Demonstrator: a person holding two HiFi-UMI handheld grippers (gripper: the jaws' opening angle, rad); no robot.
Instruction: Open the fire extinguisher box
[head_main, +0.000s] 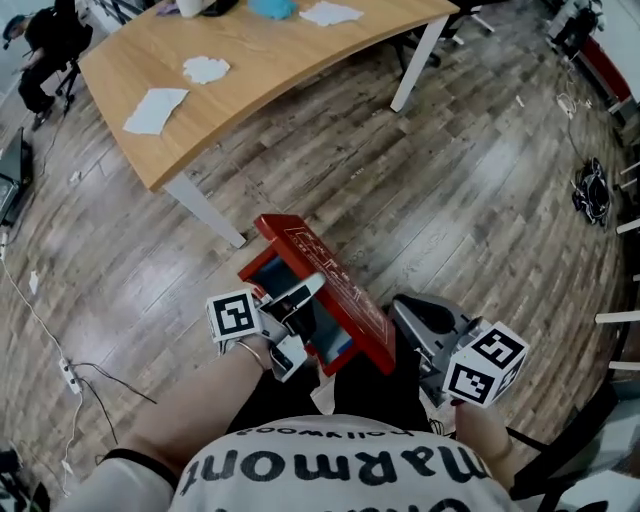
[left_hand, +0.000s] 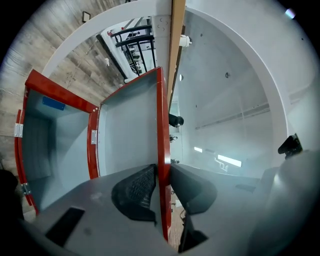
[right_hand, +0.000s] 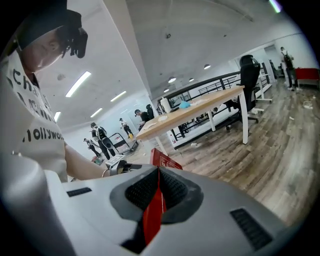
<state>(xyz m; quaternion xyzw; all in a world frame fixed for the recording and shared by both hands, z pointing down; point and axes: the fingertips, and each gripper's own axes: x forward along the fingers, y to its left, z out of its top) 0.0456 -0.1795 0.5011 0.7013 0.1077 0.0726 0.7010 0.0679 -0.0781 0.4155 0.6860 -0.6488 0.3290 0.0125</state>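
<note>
Red sheet-metal fire extinguisher box (head_main: 252, 270) is found close in front of the person's body, over the grey-brown plank floor (head_main: 450, 190). Whether it is propped on the lap or carried free cannot be told. Its door, a flat red panel with white print (head_main: 335, 285), is swung well off the body, and the pale blue-grey interior (left_hand: 50, 145) is exposed.

Left gripper (left_hand: 161, 175): jaws closed down on the door's red rim (left_hand: 161, 110), with a mesh pad pressed to each face. A small white hinge plate (left_hand: 93, 136) is seen joining door to body.

Right gripper (right_hand: 157, 187): jaws nipped on a thin red sheet edge (right_hand: 152, 220), judged to be the printed panel's near end. The panel's far corner (right_hand: 165, 161) is seen past the pads.

Step judged: opening nearly done, with the door still to be carried to full swing. This is best done as an arc about the hinge line, not a straight pull, so the thin leaf is not twisted. Pads should be kept seated deep on the rim, since painted metal is likely slick and a shallow nip may slide off. One grip should be held quiet while the other is moved. The pale wooden table (head_main: 270, 70) beyond is well apart and is judged no obstacle
</note>
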